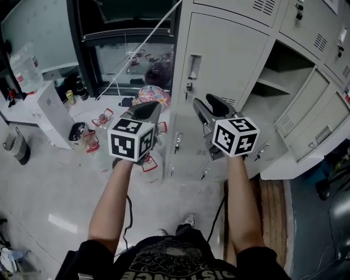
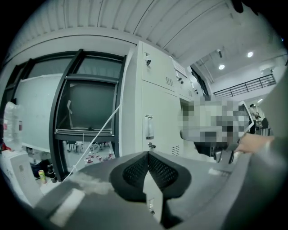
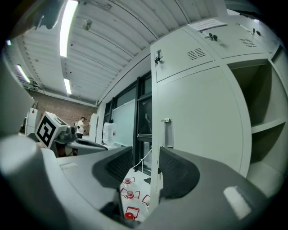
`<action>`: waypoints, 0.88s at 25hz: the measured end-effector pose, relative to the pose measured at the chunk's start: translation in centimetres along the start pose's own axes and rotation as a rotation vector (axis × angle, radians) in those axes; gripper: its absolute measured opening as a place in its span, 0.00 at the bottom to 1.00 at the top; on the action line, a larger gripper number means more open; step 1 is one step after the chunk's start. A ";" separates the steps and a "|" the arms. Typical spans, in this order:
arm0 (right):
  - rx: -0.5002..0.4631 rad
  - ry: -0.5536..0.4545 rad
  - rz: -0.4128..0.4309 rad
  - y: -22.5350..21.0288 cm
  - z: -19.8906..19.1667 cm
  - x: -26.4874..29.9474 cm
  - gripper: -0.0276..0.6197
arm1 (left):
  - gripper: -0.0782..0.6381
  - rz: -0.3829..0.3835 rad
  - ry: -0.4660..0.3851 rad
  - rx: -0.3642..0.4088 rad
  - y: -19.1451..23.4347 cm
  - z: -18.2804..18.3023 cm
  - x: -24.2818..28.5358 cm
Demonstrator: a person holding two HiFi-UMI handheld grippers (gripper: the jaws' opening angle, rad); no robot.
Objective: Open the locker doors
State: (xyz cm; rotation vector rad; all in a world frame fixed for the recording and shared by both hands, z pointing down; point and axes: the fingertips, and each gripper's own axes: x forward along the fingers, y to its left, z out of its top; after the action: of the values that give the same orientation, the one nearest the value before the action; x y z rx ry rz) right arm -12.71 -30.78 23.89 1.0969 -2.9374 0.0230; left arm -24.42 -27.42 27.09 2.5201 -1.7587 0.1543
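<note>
**Tongs lined up on the closed locker door**

The left tongs (image 2: 147, 156) were pressed together and empty, held level toward the lockers (image 1: 229, 10), likely idle for now. The right tongs (image 3: 146, 159) stood apart with nothing between them, aimed at the closed door (image 1: 227, 57), probably so they could take its handle (image 3: 167, 133), near but not yet touched. Right of it a compartment (image 1: 276, 76) stood open, its open door (image 1: 306, 112) swung out, so that one looked done. Bottles (image 1: 101, 117) sat on the floor (image 1: 54, 186) to the left
</note>
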 end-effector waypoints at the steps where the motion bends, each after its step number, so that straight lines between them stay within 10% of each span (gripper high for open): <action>1: -0.002 0.000 0.011 0.2 0.1 0.7 0.32 | 0.12 0.009 0.002 -0.001 0.4 -0.1 -0.1; 22: 0.000 0.008 0.100 -3.1 1.3 11.9 0.44 | 0.12 0.138 0.010 -0.006 5.9 0.3 4.5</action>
State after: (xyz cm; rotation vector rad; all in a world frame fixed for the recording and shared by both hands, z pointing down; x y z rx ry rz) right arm -19.64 -40.91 22.71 0.9472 -2.9817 0.0283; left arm -28.39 -33.63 27.32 2.3890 -1.9261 0.1686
